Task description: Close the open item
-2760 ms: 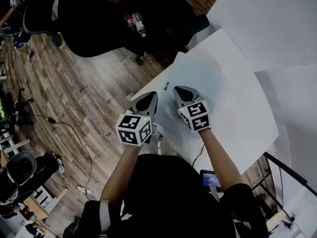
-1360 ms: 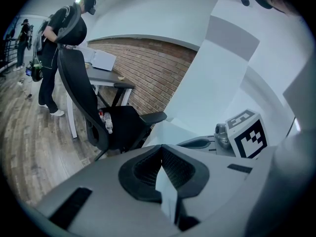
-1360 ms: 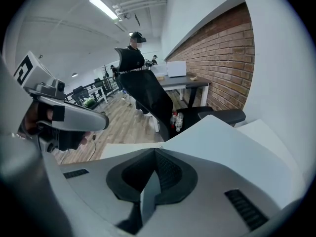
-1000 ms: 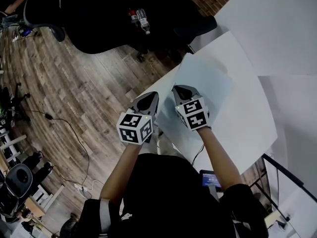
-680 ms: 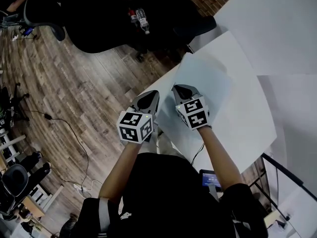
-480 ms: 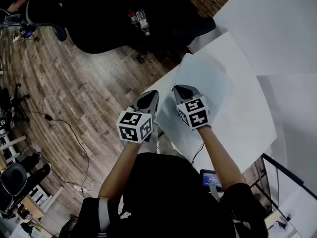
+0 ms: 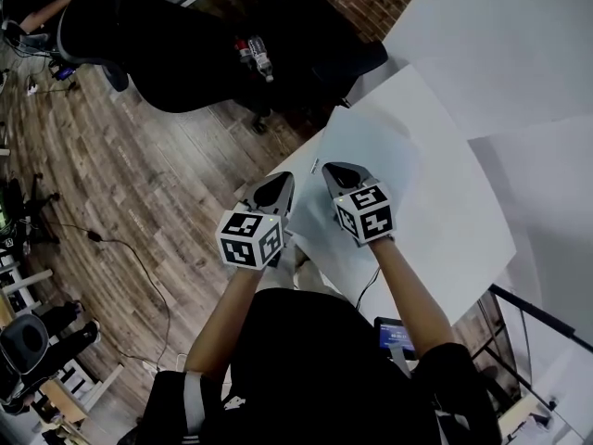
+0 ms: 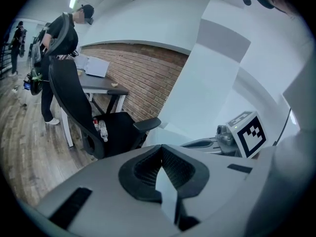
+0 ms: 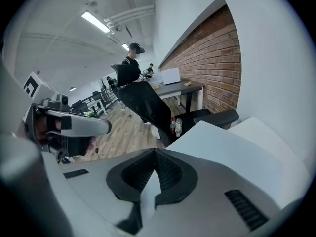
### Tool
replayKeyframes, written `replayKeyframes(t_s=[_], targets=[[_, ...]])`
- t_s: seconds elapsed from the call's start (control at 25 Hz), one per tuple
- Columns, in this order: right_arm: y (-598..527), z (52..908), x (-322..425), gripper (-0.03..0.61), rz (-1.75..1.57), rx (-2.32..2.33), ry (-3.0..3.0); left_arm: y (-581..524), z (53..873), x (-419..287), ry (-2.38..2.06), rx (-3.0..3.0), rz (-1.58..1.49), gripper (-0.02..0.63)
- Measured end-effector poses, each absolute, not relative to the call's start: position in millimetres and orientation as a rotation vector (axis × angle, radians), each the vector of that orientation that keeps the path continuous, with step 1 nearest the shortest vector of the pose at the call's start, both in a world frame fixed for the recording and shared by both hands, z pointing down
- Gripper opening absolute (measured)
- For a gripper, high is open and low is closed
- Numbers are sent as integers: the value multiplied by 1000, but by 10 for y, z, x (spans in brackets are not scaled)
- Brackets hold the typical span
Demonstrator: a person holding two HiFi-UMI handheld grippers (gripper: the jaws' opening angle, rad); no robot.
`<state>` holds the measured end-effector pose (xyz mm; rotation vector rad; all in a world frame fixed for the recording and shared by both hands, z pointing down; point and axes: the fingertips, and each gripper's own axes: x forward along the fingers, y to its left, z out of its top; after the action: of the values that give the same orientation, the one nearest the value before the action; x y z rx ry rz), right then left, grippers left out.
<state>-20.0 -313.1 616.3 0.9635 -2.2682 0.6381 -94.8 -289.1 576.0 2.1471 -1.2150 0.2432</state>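
No open item shows in any view. My left gripper point(image 7: 281, 183) hangs shut and holds nothing, just off the near left corner of the white table point(image 7: 445, 211). My right gripper point(image 7: 331, 169) is shut too, over the table beside a pale flat rectangular panel point(image 7: 371, 146) that lies on the top. In the left gripper view the jaws point(image 8: 161, 146) meet at their tips, and the right gripper's marker cube point(image 8: 252, 132) shows to the right. The right gripper view has its jaws point(image 9: 154, 151) closed above that flat panel point(image 9: 222, 137).
A black office chair point(image 7: 185, 49) stands on the wooden floor beyond the table corner, with bottles point(image 7: 254, 54) beside it. A brick wall point(image 9: 212, 68) and a desk point(image 8: 98, 83) lie behind. A person point(image 8: 66, 31) stands by the chair. White wall panels point(image 7: 500, 44) bound the right side.
Both grippers keep about the same place side by side, shut. The head view has shifted a little, so the chair and table sit slightly differently in frame.
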Motion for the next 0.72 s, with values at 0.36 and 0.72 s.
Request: replayKeyframes(t_s=[0.36, 0.72], targets=[[-2934, 5822, 97, 38, 612, 1037, -2313, -2708, 5429, -710, -1210, 2238, 240, 14], [-2663, 5452, 394, 38, 567, 1113, -2367, -2512, 5053, -415, -1218, 2329, 223, 14]])
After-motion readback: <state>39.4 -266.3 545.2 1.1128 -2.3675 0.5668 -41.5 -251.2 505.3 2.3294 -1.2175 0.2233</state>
